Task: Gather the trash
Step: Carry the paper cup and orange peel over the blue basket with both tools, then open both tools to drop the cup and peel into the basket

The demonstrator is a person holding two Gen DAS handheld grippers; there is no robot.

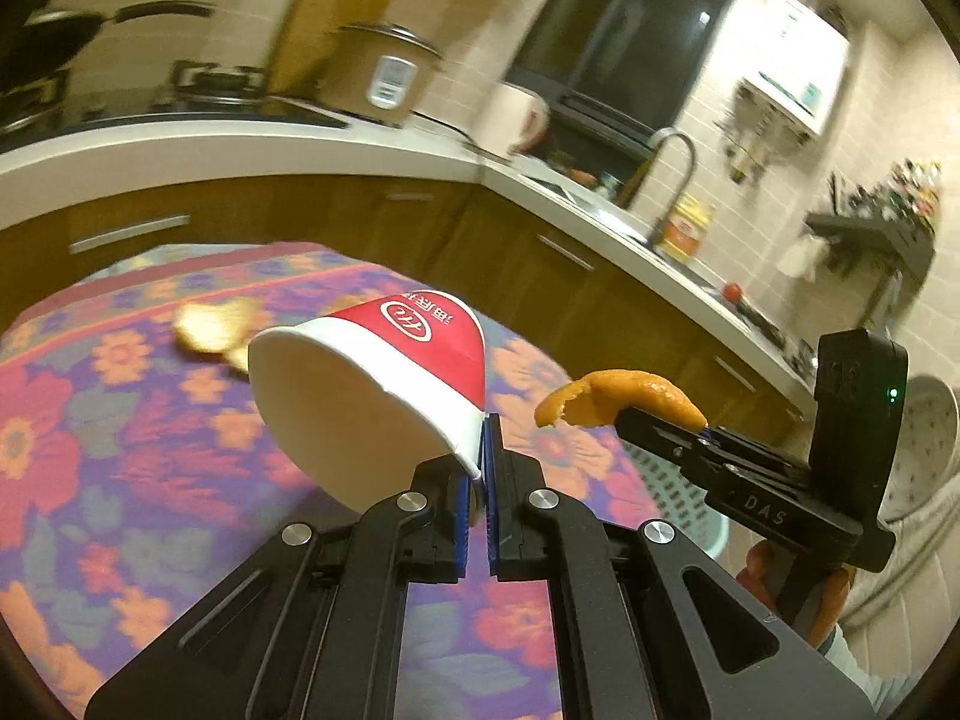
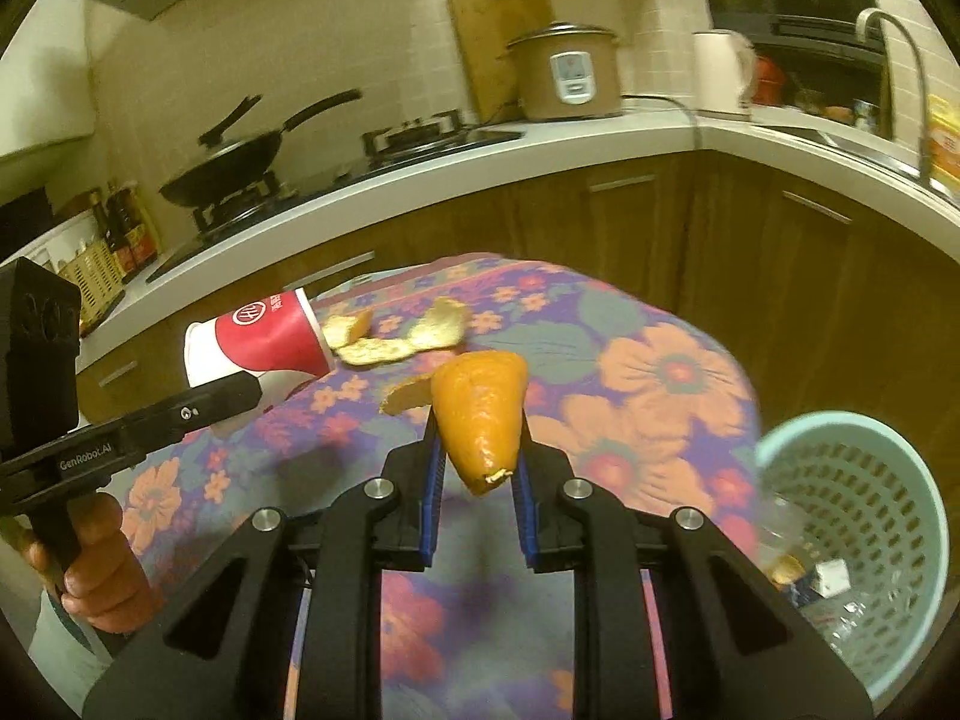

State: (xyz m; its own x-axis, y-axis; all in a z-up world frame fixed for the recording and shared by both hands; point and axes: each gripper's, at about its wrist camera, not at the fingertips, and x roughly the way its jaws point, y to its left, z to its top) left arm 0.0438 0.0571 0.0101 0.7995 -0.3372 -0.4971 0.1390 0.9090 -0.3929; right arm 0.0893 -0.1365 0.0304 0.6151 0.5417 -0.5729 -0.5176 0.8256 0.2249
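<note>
1. My left tool (image 1: 485,468) is clamped fully shut on the rim of the paper cup (image 1: 372,384), pinching just the thin wall. I judge that edge grip is the only way narrow jaws can take a wide cup, which is why it hangs tipped sideways ahead of the tool, clear of the desk (image 1: 120,480).
2. My right tool (image 2: 477,456) is nearly closed, its pads pressing the sides of an orange peel (image 2: 480,414), which stands up between them, above the desk.
3. Both pieces of trash are airborne because, I judge, they are headed for the basket (image 2: 900,480), which sits low and to the right of the right tool.
4. The right view alone shows inside the basket, where some bits already lie, and more peel scraps (image 2: 396,336) on the desk ahead of the tool.
5. The left view alone shows the cup's empty inside and the peel's curled profile (image 1: 624,399).
</note>
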